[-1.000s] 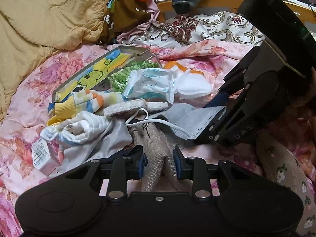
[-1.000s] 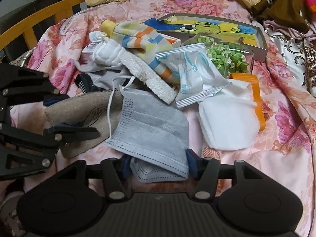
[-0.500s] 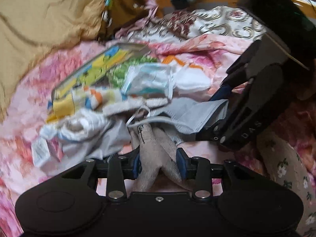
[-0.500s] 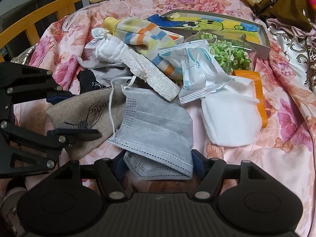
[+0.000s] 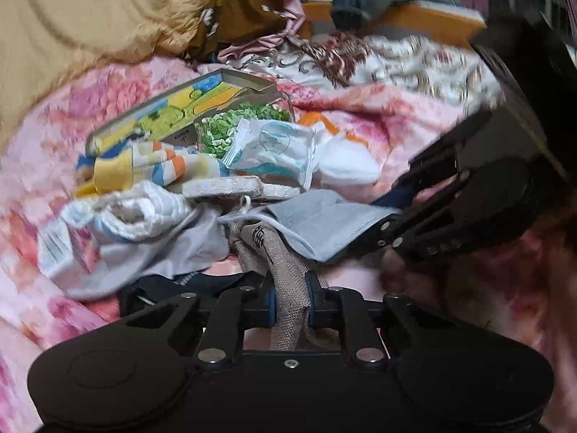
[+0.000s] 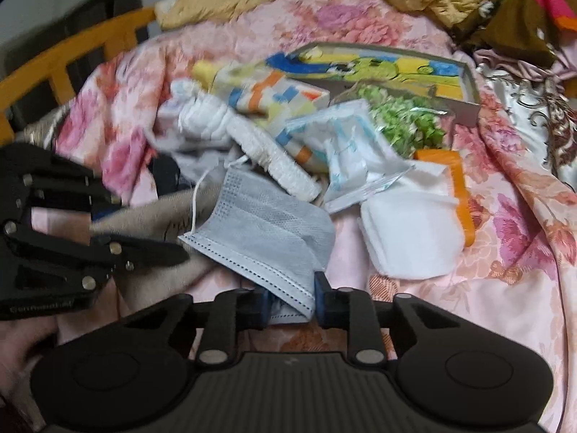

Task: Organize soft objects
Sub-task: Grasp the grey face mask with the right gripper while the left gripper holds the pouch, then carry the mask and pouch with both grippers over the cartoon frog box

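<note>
Left gripper [image 5: 290,297] clamping burlap pouch [image 5: 285,278] with blurred ink mark, right gripper [image 6: 290,297] pinching grey mask [image 6: 267,231]

Bare pink bedspread [image 6: 505,306] right of white pad [image 6: 407,234] — open; left side blocked w/ piled clutter.

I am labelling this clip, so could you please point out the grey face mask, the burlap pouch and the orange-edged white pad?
grey face mask [image 6: 267,231]: right wrist view, middle of its pleated panel.
burlap pouch [image 5: 285,270]: left wrist view, bunched neck above the claw.
orange-edged white pad [image 6: 411,234]: right wrist view, white centre.
</note>
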